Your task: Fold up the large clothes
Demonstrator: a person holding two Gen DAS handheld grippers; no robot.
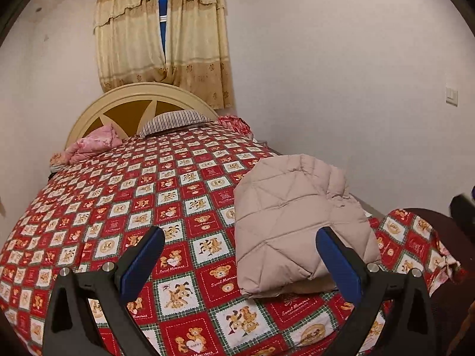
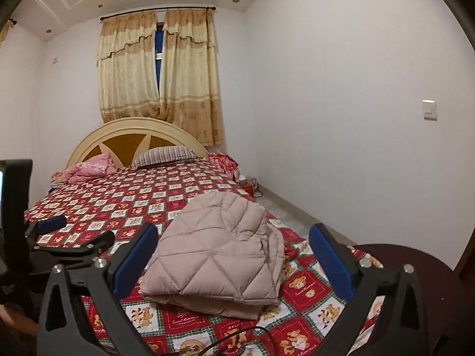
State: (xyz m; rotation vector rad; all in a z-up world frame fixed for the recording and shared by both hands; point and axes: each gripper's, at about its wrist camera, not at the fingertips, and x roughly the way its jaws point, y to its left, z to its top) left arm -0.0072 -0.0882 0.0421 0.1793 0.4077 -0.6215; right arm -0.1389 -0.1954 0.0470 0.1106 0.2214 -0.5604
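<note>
A beige quilted down jacket (image 1: 299, 222) lies folded into a thick stack on the red teddy-bear bedspread (image 1: 142, 201), near the bed's front right corner. It also shows in the right wrist view (image 2: 219, 255). My left gripper (image 1: 240, 237) is open and empty, held above the bed just left of the jacket; its right finger overlaps the jacket's edge in view. My right gripper (image 2: 233, 235) is open and empty, raised above the jacket with the stack between its fingers in view. The left gripper also shows at the left edge of the right wrist view (image 2: 77, 233).
A striped pillow (image 1: 175, 121) and a pink bundle (image 1: 92, 145) lie by the cream headboard (image 1: 139, 95). Red cloth (image 1: 234, 123) sits at the far right corner. White wall runs along the right. A dark round surface (image 2: 415, 267) is at the bed's front right.
</note>
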